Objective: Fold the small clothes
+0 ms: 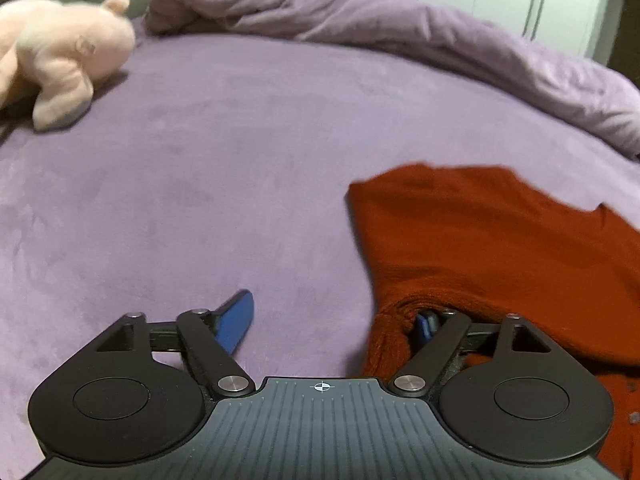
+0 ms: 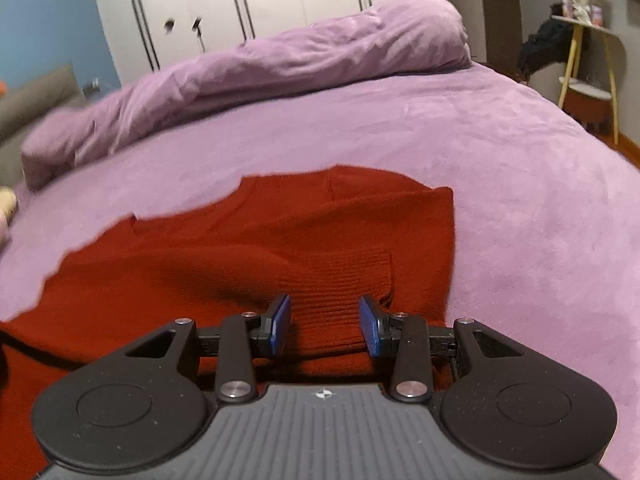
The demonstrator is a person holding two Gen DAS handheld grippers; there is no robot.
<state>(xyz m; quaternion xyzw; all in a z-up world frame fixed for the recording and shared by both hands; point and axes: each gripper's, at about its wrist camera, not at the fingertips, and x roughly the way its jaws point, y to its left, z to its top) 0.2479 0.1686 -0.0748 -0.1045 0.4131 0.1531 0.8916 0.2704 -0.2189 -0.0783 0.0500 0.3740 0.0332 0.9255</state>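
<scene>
A rust-red knitted sweater (image 2: 248, 248) lies spread on the purple bed cover (image 2: 520, 184). It also shows at the right of the left wrist view (image 1: 492, 240). My left gripper (image 1: 332, 320) is open wide at the sweater's left edge; its left finger (image 1: 236, 320) is over the bare cover and its right finger (image 1: 424, 326) is tucked into a bunched fold of the sweater. My right gripper (image 2: 325, 322) is open, with its blue pads either side of a ribbed part of the sweater (image 2: 340, 280), low over it.
A pink plush toy (image 1: 60, 56) lies at the far left of the bed. A rolled purple duvet (image 2: 280, 64) runs along the far side. White wardrobe doors (image 2: 240, 4) stand behind. A small wooden side table (image 2: 588, 64) stands right of the bed.
</scene>
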